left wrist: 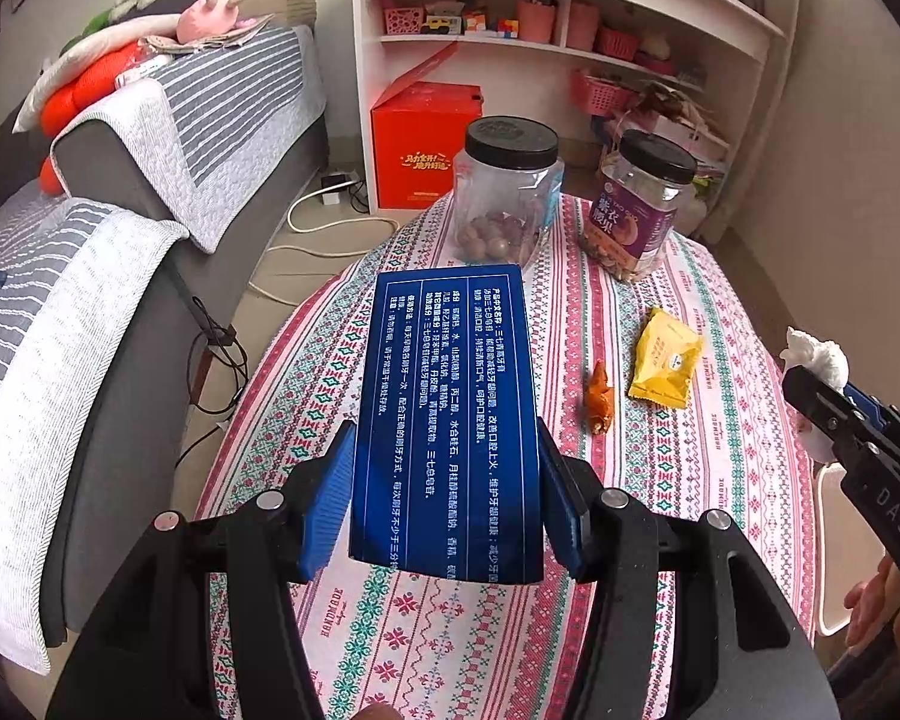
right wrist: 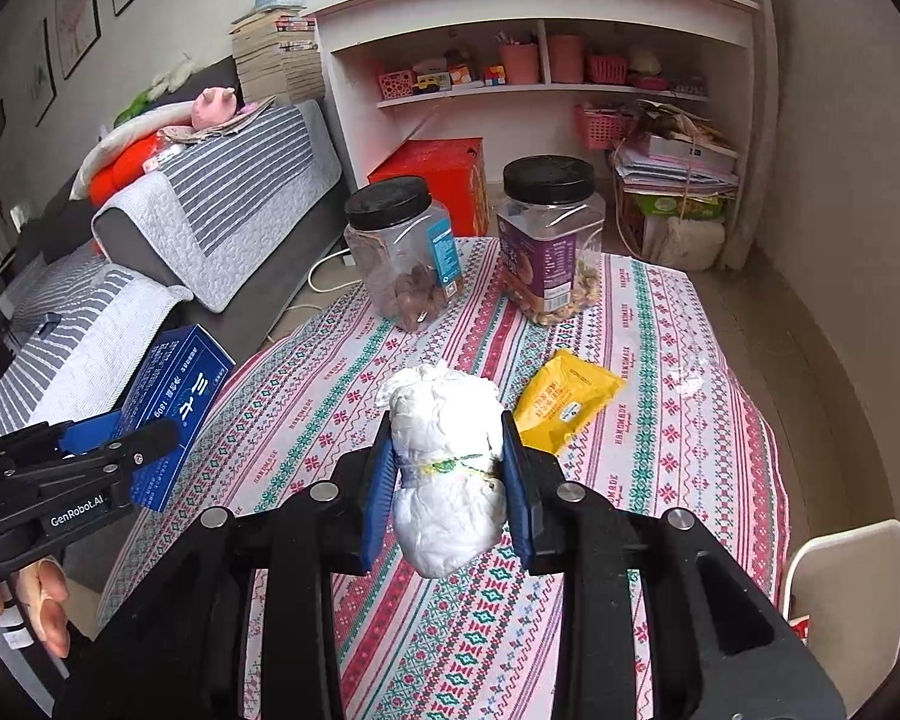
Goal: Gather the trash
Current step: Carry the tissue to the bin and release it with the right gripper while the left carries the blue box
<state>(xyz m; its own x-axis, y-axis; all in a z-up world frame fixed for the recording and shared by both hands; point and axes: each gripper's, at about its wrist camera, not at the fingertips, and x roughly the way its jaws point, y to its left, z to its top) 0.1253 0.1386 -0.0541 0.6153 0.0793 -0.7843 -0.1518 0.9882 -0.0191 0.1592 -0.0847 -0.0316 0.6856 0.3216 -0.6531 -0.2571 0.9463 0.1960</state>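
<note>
My left gripper [left wrist: 447,456] is shut on a blue toothpaste box [left wrist: 450,414] and holds it above the patterned tablecloth [left wrist: 720,450]; box and gripper also show in the right wrist view [right wrist: 168,408]. My right gripper [right wrist: 447,438] is shut on a crumpled white tissue wad [right wrist: 447,462], held above the table; it also shows at the right edge of the left wrist view [left wrist: 816,360]. A yellow snack wrapper [left wrist: 666,360] [right wrist: 564,399] and an orange peel scrap [left wrist: 600,399] lie on the cloth.
Two black-lidded clear jars stand at the table's far end, one with nuts [left wrist: 504,192] [right wrist: 405,252] and one with a purple label [left wrist: 642,204] [right wrist: 549,240]. A grey sofa [left wrist: 120,210] is left. A red box [left wrist: 426,144] and white shelves [left wrist: 570,30] are behind. A white chair [right wrist: 846,576] is right.
</note>
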